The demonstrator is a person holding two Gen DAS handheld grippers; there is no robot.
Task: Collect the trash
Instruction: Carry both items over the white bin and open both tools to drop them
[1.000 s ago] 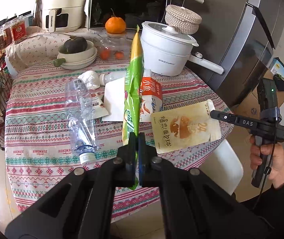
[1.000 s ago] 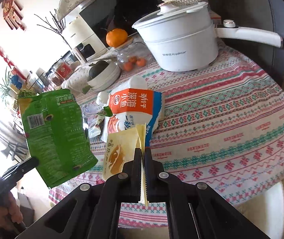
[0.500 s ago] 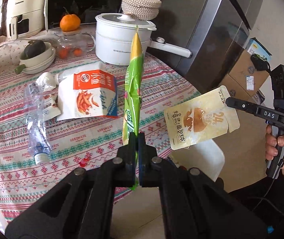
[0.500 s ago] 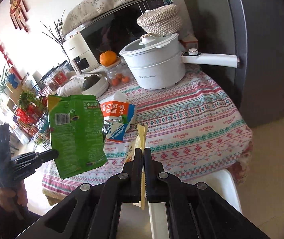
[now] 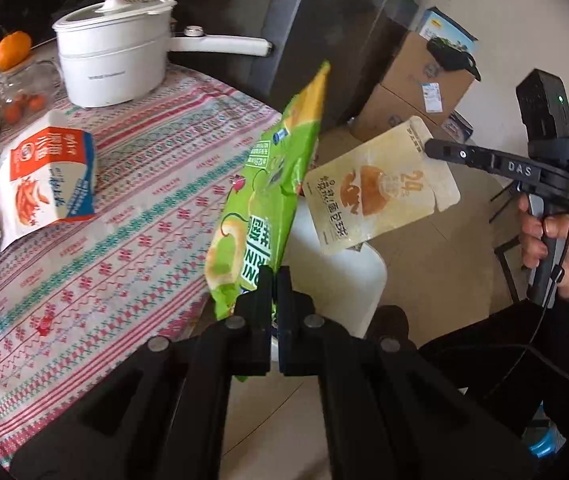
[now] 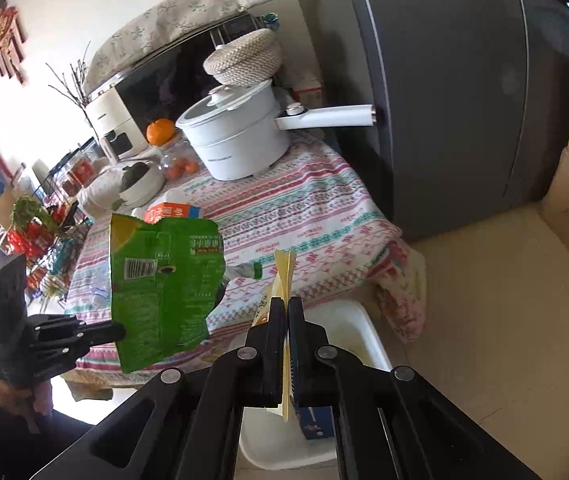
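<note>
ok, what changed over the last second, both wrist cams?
Both grippers carried their wrappers off the table toward the white bin: left gripper with the green bag, right gripper with the yellow pouch. Both jaws stayed shut. The orange-and-white bag and pot stayed put.

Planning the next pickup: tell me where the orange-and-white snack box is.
In the left wrist view the orange-and-white snack box lies on the patterned tablecloth at the left, in front of the white pot.

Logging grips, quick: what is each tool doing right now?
Left tool: shut on the green snack bag.
Right tool: shut on the yellow pouch.
</note>
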